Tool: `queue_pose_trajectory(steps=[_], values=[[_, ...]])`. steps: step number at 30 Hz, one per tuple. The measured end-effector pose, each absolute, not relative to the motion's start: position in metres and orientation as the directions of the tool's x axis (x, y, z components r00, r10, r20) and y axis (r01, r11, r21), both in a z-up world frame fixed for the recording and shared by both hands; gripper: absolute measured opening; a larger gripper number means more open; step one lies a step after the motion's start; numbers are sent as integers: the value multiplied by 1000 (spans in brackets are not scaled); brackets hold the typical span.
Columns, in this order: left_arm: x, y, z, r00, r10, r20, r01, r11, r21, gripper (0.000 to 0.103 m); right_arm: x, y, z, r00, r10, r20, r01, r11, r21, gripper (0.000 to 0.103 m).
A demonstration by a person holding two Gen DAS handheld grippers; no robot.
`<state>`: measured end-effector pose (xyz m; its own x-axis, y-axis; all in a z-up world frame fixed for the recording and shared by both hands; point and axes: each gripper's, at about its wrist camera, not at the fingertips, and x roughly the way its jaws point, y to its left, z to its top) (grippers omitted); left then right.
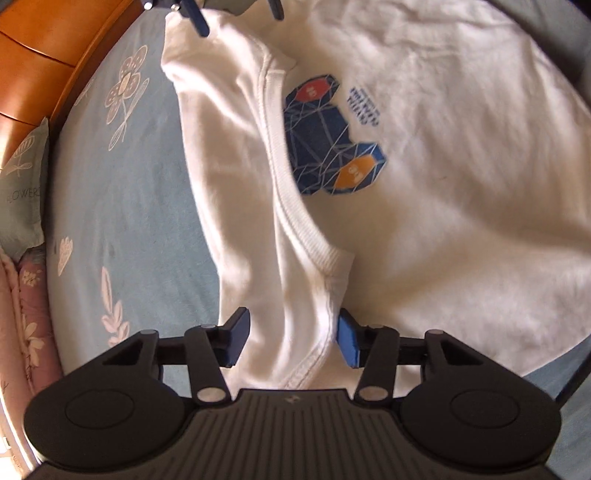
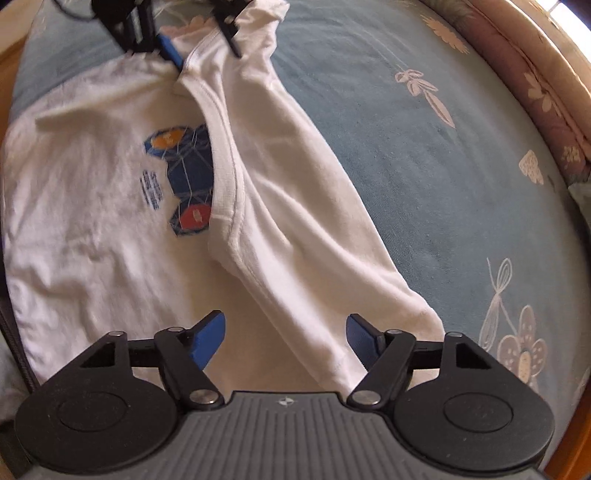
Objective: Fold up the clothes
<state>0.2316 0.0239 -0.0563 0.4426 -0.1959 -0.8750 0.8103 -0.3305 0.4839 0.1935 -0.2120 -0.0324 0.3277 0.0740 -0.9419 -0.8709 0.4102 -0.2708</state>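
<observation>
A white T-shirt (image 1: pixel 443 166) with a blue print (image 1: pixel 321 136) lies on a light-blue flowered bed sheet (image 1: pixel 122 192). One side is folded over, so its ribbed neckline (image 1: pixel 291 206) runs across the print. My left gripper (image 1: pixel 291 341) points down at the near end of that folded strip. Its jaws stand part-way apart with the cloth and hem between the blue pads, not pinched. My right gripper (image 2: pixel 286 339) straddles the strip's other end, a sleeve of the T-shirt (image 2: pixel 314 258), also part-way apart with cloth loose between. Each gripper shows at the top of the other's view: right gripper (image 1: pixel 236 14), left gripper (image 2: pixel 201 44).
An orange wooden bed frame (image 1: pixel 33 55) curves along the far edge of the sheet (image 2: pixel 424 166). A pale pillow (image 1: pixel 22 184) and a pink floral blanket (image 1: pixel 26 314) lie against it. The pink blanket (image 2: pixel 546 92) also shows at the right of the right wrist view.
</observation>
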Motion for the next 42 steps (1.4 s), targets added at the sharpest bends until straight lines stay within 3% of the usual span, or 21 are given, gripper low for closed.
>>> queue_pose_trajectory(steps=[7,9,10,11,12,13,25,29,34,36,42], values=[[240,27,-62,466,-137,-874,777,-409,478,51,177,-205,-58,460,4,-888,-878,153,-454,54],[239,28,-60,468,-144,-872,765,-427,482,50,176,-204,-63,474,1,-881,-876,106,-471,42],[238,29,-59,469,-148,-871,759,-436,483,44,175,-204,-65,478,4,-879,-876,84,-476,37],[239,29,-58,468,-147,-871,764,-428,483,27,175,-204,-64,478,10,-879,-876,81,-475,21],[240,30,-57,465,-142,-874,778,-405,480,17,176,-204,-62,477,15,-879,-876,83,-474,12],[242,30,-54,470,-145,-871,786,-381,487,5,176,-204,-60,476,20,-879,-877,84,-473,12],[349,28,12,443,-174,-880,883,253,395,5,251,-220,-14,514,58,-856,-820,325,-471,12],[364,20,-9,456,-181,-871,842,403,358,5,286,-226,-12,540,56,-840,-792,371,-484,12],[383,20,-22,424,-215,-880,841,455,294,5,320,-235,-15,555,55,-830,-766,421,-485,12],[384,21,-24,396,-240,-886,853,454,258,11,329,-237,-19,549,55,-834,-771,420,-479,12],[405,17,-31,288,-275,-917,891,428,152,16,334,-234,-33,510,62,-858,-803,393,-448,12]])
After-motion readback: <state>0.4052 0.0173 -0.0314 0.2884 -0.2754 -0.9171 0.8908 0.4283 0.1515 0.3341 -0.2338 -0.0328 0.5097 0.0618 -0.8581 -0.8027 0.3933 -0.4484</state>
